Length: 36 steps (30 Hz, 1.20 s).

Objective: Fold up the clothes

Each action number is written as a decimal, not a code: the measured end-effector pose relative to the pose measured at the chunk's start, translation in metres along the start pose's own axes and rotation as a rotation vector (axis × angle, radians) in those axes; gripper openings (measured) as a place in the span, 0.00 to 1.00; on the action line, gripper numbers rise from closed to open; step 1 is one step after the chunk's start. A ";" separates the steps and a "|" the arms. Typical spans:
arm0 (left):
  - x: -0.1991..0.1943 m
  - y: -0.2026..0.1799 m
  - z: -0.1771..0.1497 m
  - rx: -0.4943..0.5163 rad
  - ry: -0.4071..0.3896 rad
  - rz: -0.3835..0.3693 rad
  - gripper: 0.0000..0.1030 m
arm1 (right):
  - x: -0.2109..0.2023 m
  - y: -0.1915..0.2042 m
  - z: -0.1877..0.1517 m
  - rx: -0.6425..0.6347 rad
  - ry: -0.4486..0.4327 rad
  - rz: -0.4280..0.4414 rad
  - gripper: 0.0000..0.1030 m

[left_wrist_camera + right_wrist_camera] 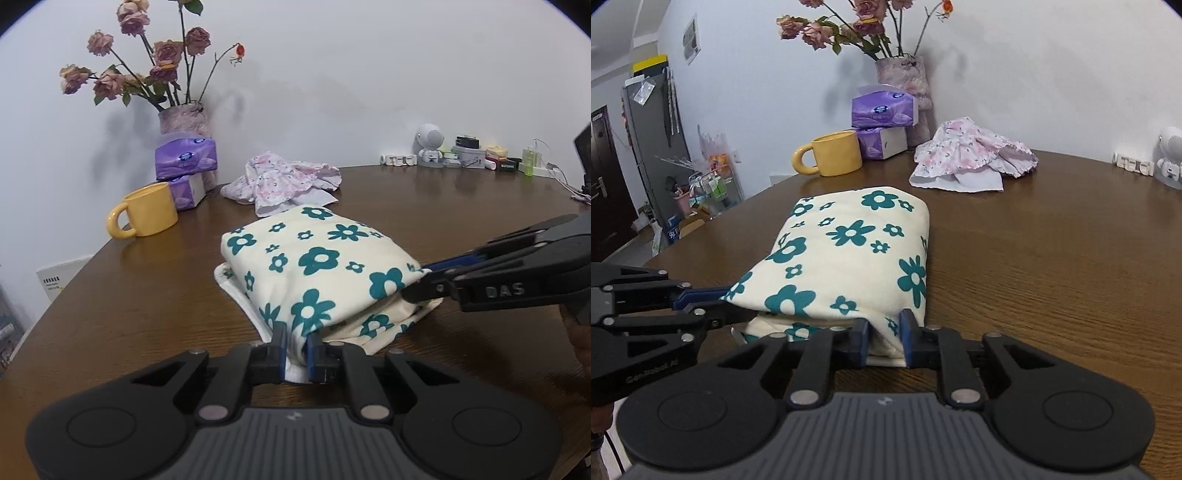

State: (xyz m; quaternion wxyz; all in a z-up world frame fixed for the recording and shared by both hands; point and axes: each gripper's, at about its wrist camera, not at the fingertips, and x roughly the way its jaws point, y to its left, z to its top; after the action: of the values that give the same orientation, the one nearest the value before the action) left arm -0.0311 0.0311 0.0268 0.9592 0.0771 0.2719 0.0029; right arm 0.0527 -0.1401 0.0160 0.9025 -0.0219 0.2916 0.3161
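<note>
**Both near corners pinched — now carry the fold evenly**

I have the cream cloth with teal flowers (314,269) lying in a thick, already doubled bundle on the brown counter (424,206), its near edge toward me. My left hand-held gripper (295,345) has its blue pads narrowed onto the white-edged near corner, fabric bunched between them. My right hand-held gripper (884,332) is closed on the other near corner in the same way, with a thicker wad of layers between its pads. Neither stands wide; both are holding cloth.

As I judge it, the step in hand is to take this near edge up and over toward the far side. To do it well I should lift both corners together and level, so the edge stays taut between my hands and does not sag in the middle. The right grip seems to hold more layers than the left — if one layer slips, the fold will come out skewed, so I would raise slowly and check that the whole stack follows. Then lay the edge down square on the far fold before letting go.

Around it: a crumpled pink floral garment (971,158) lies just beyond the bundle, near enough that a long forward sweep could drag onto it. The yellow mug (147,216) and the purple tissue packs (186,157) stand to the far left, below a vase of dried roses (183,118) — apart from the cloth, but I should keep my left elbow swing small. Small desk items sit well away at the far right.
</note>
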 end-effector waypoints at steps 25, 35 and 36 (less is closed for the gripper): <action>0.006 0.010 -0.009 -0.213 0.026 0.017 0.07 | 0.004 -0.028 -0.018 0.356 -0.024 0.032 0.13; -0.004 0.034 -0.013 -0.328 0.041 -0.076 0.46 | -0.016 -0.021 -0.018 0.300 -0.048 0.033 0.35; -0.006 0.036 -0.011 -0.327 0.040 -0.096 0.46 | -0.022 -0.023 -0.017 0.297 -0.055 0.037 0.36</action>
State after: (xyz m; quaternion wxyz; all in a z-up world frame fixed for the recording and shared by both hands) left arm -0.0411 0.0679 0.0258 0.9524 -0.0930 0.2903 0.0026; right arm 0.0432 -0.1743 0.0112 0.8975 0.1259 0.3106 0.2867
